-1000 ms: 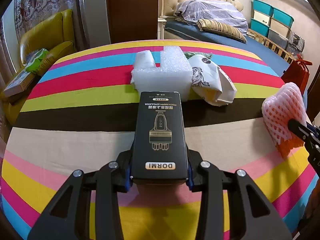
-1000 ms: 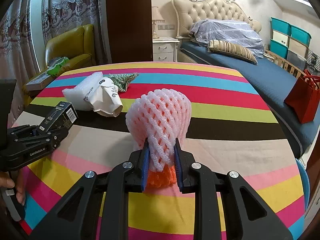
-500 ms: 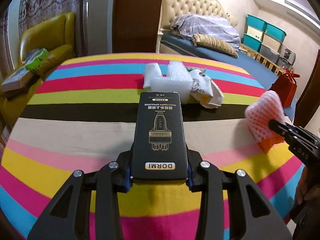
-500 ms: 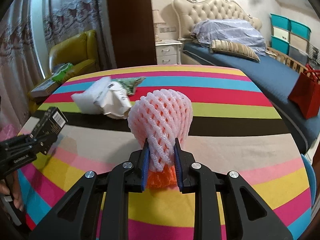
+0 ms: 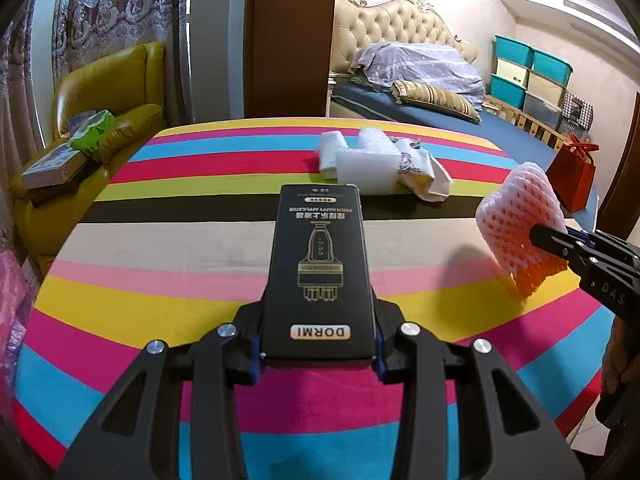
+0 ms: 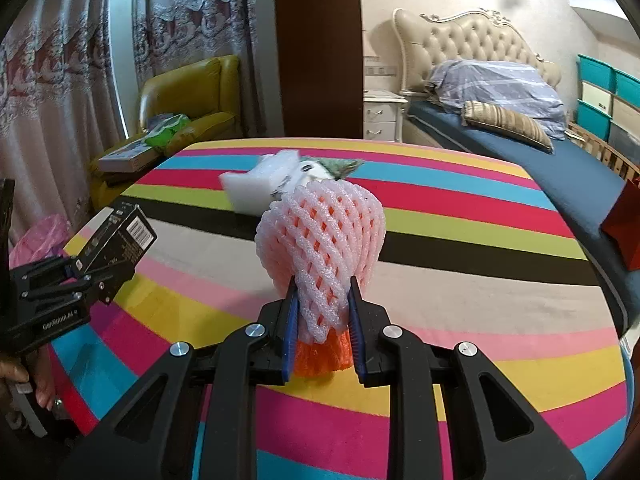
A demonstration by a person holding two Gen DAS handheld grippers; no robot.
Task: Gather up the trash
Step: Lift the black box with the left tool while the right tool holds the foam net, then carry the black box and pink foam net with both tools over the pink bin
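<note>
My left gripper is shut on a black DORMI box and holds it above the striped table; the box also shows in the right wrist view. My right gripper is shut on a pink and orange foam fruit net, held above the table; the net also shows in the left wrist view. A pile of white foam wrap and a crumpled paper bag lies on the far part of the table.
A yellow armchair with books stands left of the table. A bed is behind it. A red bag sits at the right. Pink plastic shows at the table's left edge.
Both grippers have pulled back and risen from the table, each still holding its item. The foam pile now looks farther away.
</note>
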